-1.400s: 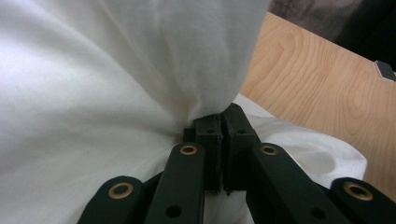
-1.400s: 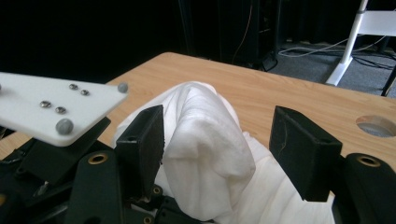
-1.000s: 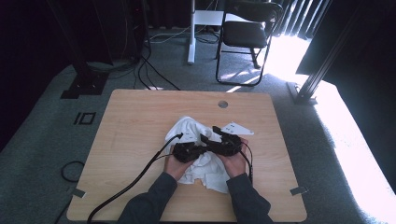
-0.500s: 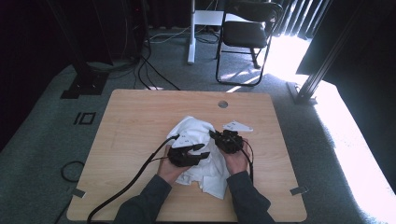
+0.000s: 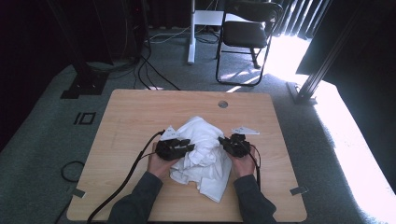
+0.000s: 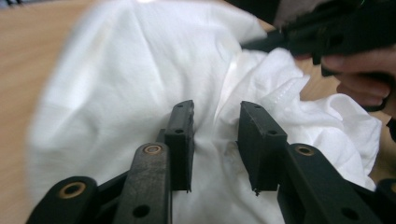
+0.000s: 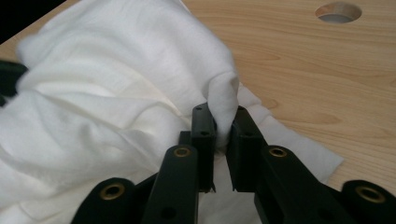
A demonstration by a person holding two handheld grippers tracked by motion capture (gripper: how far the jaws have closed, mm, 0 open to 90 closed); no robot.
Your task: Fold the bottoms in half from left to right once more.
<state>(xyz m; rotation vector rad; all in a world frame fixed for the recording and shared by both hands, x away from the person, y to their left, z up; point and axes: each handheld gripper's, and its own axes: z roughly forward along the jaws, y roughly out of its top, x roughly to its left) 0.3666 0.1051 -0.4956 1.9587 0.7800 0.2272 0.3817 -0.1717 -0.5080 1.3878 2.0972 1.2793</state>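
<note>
White cloth (image 5: pixel 201 151) bunched mid-table (image 5: pixel 140 112), long axis roughly 11-to-5 o'clock. Right gripper (image 7: pixel 223 128) pinches a fold; left gripper (image 6: pixel 215 140) has jaws apart, just closing, cloth between, not gripped. Wood top, grey carpet, chair (image 5: pixel 245 32) at 12.

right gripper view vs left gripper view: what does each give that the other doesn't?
Right gripper view alone: the right claw pinching a fold of the white cloth, and the round hole in the table.
Left gripper view alone: the left claw with jaws apart over the cloth, not pressing it, plus the person's other hand on its gripper.
Both: crumpled white cloth on the wooden table.
</note>
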